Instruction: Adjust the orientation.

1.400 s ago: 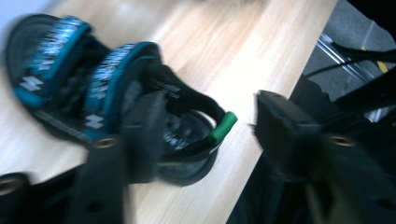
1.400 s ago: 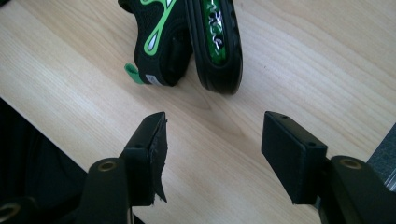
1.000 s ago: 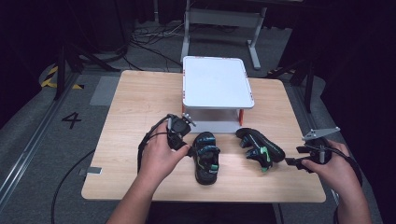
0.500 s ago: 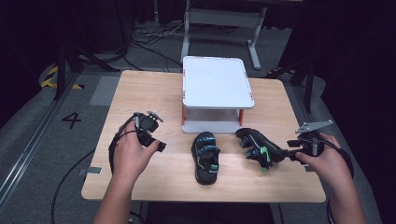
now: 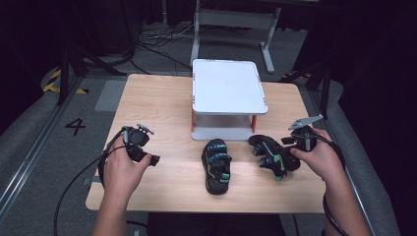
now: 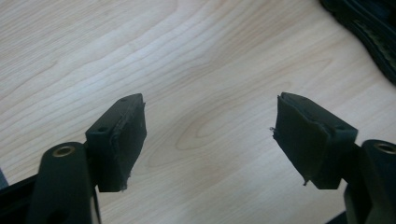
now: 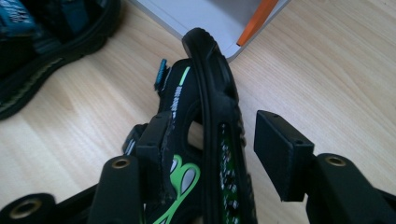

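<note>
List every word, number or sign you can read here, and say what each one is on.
"4": painted on the grey floor left of the table.
White lettering on the sandal strap between the right gripper's fingers: too small to read.
Print on the other sandal: too blurred to read.

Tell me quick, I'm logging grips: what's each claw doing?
Left claw: open, nothing between its pads.
Right claw: open, closing around the sandal, one pad still apart.

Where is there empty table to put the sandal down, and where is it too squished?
Bare wood lies left of the white stand, from the table edge to the left gripper. A smaller patch sits right of the stand. It is crowded in front, where the flat sandal and the tipped sandal lie.
</note>
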`<state>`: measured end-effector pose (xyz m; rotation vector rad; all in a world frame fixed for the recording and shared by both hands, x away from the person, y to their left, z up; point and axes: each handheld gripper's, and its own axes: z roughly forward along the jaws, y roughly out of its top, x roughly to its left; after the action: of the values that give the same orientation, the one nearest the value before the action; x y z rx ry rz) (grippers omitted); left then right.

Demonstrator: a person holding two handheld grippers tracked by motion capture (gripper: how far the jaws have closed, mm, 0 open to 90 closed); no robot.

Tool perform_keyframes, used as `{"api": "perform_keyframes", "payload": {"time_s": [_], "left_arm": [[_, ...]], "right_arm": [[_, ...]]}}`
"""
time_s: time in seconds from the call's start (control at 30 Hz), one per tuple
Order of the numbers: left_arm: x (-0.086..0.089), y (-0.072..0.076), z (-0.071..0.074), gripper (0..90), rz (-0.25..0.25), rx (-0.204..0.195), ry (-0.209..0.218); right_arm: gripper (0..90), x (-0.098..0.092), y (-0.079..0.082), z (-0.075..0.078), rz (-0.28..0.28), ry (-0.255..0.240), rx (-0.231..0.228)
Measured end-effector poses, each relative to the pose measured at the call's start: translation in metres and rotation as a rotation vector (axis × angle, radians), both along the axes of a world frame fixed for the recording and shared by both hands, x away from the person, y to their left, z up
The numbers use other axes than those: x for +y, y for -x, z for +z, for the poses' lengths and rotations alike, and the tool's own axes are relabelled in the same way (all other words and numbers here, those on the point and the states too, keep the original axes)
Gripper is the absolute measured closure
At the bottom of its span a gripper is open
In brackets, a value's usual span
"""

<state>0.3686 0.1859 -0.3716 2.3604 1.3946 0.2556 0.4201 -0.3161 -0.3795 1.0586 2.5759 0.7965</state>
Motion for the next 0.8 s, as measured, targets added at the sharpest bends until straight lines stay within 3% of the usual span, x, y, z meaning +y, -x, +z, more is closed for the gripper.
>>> {"api": "perform_keyframes", "payload": {"time_s": [0.07,0.23,0.27,0.43,0.53,0.63,0.73,0.8], "left_arm": [[0.005,0.001,-0.002,25.3,0.019,-0.001,0.005],[0.006,0.001,-0.004,25.1,0.015,0.000,0.003],[0.005,0.001,-0.004,24.9,0.015,-0.001,0.010],[0.004,0.001,-0.004,25.0,0.019,-0.002,0.013],[0.003,-0.001,-0.004,25.2,0.014,0.000,0.015],[0.002,-0.002,-0.004,25.2,0.007,-0.003,0.012],[-0.002,-0.003,-0.004,25.3,0.002,0.001,0.010],[-0.003,-0.004,-0.005,25.2,-0.007,0.003,0.006]], "right_arm": [[51.5,0.003,-0.007,-0.008,0.004,0.036,0.010],[56.8,0.006,-0.012,-0.017,0.009,0.060,0.031],[63.0,0.007,-0.013,-0.019,0.014,0.083,0.029],[64.6,0.006,-0.013,-0.019,0.004,0.082,0.023],[65.2,0.006,-0.010,-0.016,-0.028,0.064,0.052],[65.4,0.011,-0.002,-0.006,-0.014,0.018,0.064],[65.3,0.027,0.013,0.005,0.062,-0.051,0.120],[65.3,0.033,0.017,0.005,0.093,-0.057,0.142]]}}
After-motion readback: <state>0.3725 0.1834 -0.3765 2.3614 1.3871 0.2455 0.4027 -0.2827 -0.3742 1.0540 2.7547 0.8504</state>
